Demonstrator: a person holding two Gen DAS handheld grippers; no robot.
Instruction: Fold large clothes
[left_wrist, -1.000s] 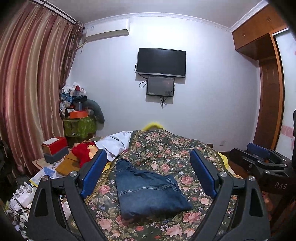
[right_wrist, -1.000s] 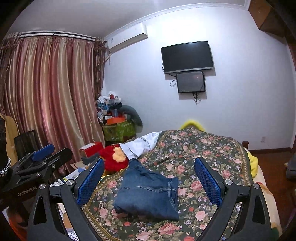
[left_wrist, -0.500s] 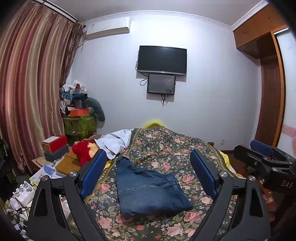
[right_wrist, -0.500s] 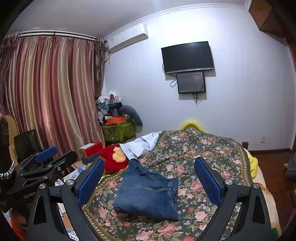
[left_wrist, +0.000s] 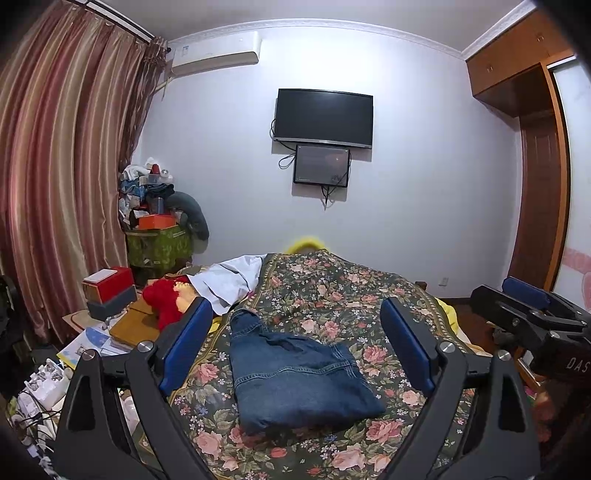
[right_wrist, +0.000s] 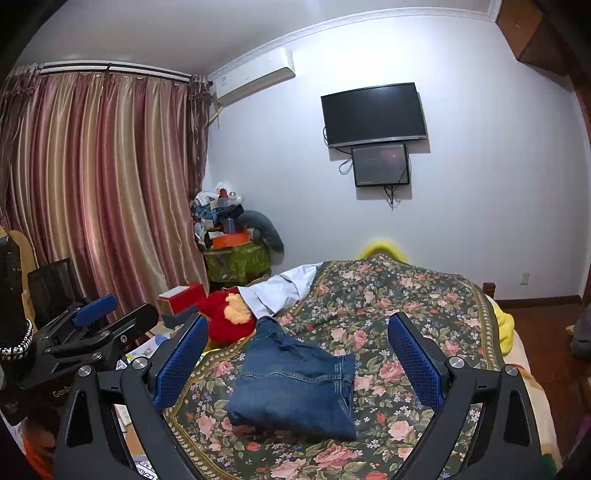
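A floral bedspread (left_wrist: 332, 295) covers the bed, with folded blue jeans (left_wrist: 295, 376) lying on its near part. Far left, a green box (left_wrist: 159, 247) holds piled clutter. The left gripper (left_wrist: 295, 347) and right gripper (right_wrist: 297, 354) hover apart-jawed, empty, short of the jeans.

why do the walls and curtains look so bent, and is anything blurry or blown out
Left wrist view: fisheye bending bows the curtain and wardrobe, corners black; folded jeans sharp, casting a soft shadow on the floral bedspread. Right wrist view: same warping; the yellow thing at the bed's far end looks smeared; the dark TV shows no glare.
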